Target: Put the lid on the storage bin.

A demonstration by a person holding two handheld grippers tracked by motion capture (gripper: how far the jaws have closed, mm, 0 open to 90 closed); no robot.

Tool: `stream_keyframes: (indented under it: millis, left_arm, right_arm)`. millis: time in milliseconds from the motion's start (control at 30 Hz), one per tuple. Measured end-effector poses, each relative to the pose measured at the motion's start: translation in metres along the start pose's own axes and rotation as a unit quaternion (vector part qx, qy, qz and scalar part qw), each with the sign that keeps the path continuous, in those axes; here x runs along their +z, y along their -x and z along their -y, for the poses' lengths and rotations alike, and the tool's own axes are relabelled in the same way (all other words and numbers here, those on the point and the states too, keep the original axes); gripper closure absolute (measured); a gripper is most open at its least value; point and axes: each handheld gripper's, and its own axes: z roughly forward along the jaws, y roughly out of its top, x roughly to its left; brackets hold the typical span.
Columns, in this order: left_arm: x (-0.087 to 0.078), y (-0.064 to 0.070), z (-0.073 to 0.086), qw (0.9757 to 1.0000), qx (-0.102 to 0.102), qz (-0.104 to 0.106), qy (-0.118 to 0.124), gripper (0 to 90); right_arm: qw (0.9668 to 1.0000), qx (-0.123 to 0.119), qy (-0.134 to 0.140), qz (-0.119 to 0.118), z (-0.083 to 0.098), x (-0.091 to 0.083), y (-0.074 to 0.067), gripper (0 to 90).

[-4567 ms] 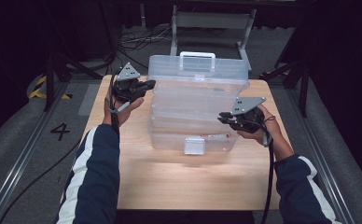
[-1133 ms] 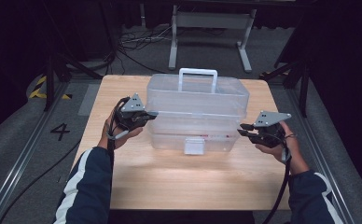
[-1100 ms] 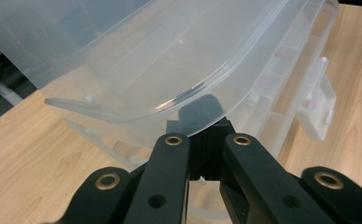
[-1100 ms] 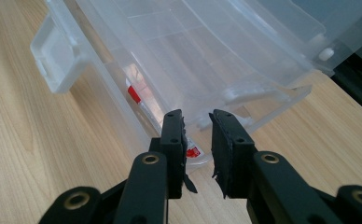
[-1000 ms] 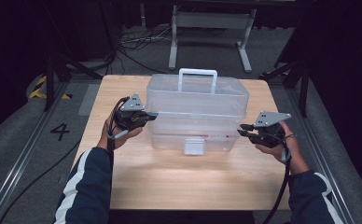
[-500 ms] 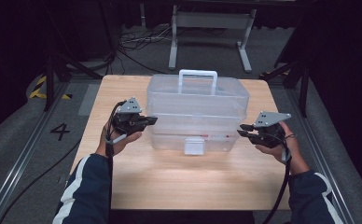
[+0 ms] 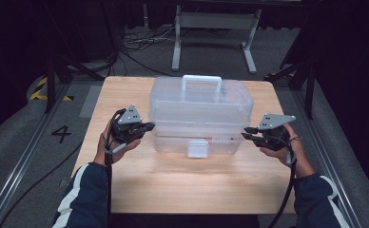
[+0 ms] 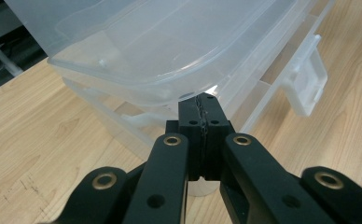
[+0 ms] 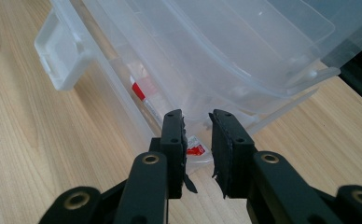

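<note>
A dark room with cables and a metal stand on the grey floor lies behind my wooden table [image 7: 182, 185], and on the table stands the clear plastic box [image 7: 200, 114] with its white handle [image 7: 201, 80] up at the far side and its white latch [image 7: 197, 148] facing me.

On my left gripper [image 7: 149, 126] the jaws are pressed fully together, pad against pad, with nothing between them. In the left gripper view the closed tips sit just under the overhanging lid edge at the box's left end; I cannot tell whether they touch the plastic. My left hand [image 7: 113, 142] grips the handle from below, palm turned up, the gripper pointing level toward the box, the grey plate on top, the forearm in a dark blue sleeve with a white stripe coming in from the bottom edge.

On my right gripper [image 7: 245, 133] the jaws stand a narrow gap apart and clasp nothing. In the right gripper view they point at the right end corner of the box, just short of its lower wall, where a red-and-white label [image 9: 195, 149] shows through the plastic. My right hand [image 7: 282, 142] holds that gripper level, aimed inward at the box, its cable trailing down along the wrist.
</note>
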Motion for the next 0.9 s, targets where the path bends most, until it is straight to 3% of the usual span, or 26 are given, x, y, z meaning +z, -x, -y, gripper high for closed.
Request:
stream_keyframes:
  millis: [300,900]
  left_arm:
    - [-0.002,0.0,0.004,0.9998,0.007,-0.016,-0.006,89.9]
    - [0.0,-0.001,0.016,0.9994,0.009,-0.025,-0.023,90.0]
  right_arm:
    - [1.0,0.0,0.001,-0.001,0.001,0.0,0.0,75.2]
    - [0.9999,0.002,-0.013,-0.001,0.008,0.002,-0.002,74.5]
